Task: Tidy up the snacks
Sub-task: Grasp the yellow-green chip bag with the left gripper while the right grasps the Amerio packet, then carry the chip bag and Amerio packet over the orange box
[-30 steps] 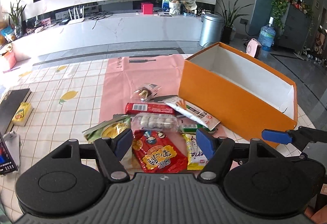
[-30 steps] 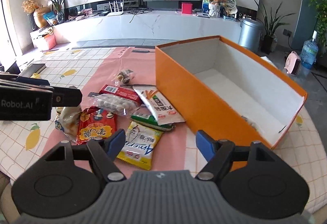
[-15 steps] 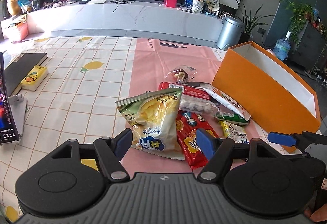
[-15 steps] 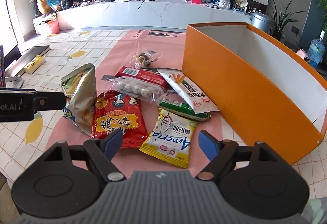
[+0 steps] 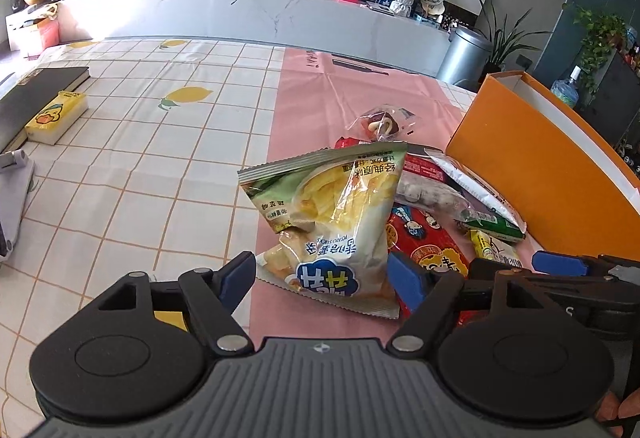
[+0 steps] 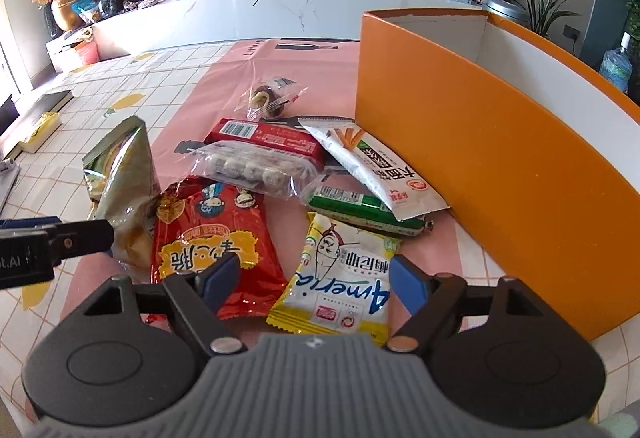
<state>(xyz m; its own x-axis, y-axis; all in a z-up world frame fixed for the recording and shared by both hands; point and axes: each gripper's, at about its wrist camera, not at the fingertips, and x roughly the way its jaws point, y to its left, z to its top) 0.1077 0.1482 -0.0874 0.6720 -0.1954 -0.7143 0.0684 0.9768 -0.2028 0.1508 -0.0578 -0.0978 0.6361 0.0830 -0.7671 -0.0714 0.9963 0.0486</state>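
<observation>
A pile of snack packs lies on the pink mat [image 5: 320, 98], left of the orange box [image 6: 500, 178] [image 5: 532, 174], which is open at the top. My left gripper [image 5: 322, 282] is open, and the lower end of the green and yellow potato sticks bag [image 5: 332, 206] lies between its pads without touching them. My right gripper [image 6: 316, 284] is open low over the yellow pack [image 6: 344, 278], beside the red pack [image 6: 212, 238]. Further back lie a clear bag of round sweets [image 6: 252, 170], a red bar pack [image 6: 272, 136], a white pack [image 6: 376, 166] and a green pack [image 6: 360, 206].
A small clear pack of chocolates [image 6: 272, 98] lies behind the pile. A black book [image 5: 40, 94] and a yellow box [image 5: 56, 112] sit at the table's left on the checked cloth [image 5: 160, 158]. A white counter and a bin [image 5: 464, 54] stand beyond the table.
Both grippers have come down and closer to the pile. The potato sticks bag now sits between the left fingers, and the yellow pack between the right fingers. The right jaws stand slightly wider.
</observation>
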